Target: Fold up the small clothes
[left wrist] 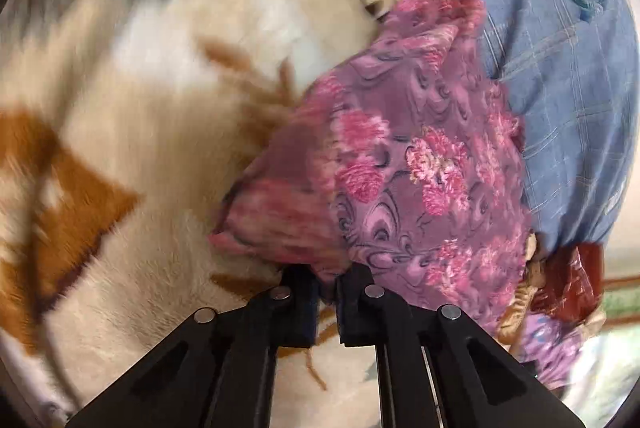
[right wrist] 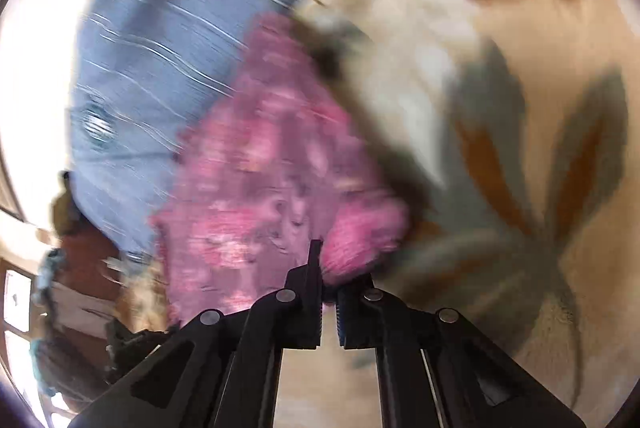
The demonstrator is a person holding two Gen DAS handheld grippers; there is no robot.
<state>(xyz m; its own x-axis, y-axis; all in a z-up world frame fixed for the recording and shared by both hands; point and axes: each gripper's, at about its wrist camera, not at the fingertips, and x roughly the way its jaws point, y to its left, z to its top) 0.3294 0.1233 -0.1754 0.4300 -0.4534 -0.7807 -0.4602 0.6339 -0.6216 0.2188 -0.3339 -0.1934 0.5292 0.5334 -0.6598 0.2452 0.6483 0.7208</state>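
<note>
- We see the left gripper (left wrist: 328,280) with jaws nearly together, clamped on the lower edge of the purple floral cloth (left wrist: 420,164).
- Right gripper (right wrist: 329,284) is pinched on the same cloth (right wrist: 272,180) too (view's v. blurry).
- Cloth hangs bunched btw both grippers, over the cream blanket (left wrist: 140,76) w/ brown and grey leaf print.
- Blue checked shirt (left wrist: 560,76) sits just behind the cloth, touching it.
</note>
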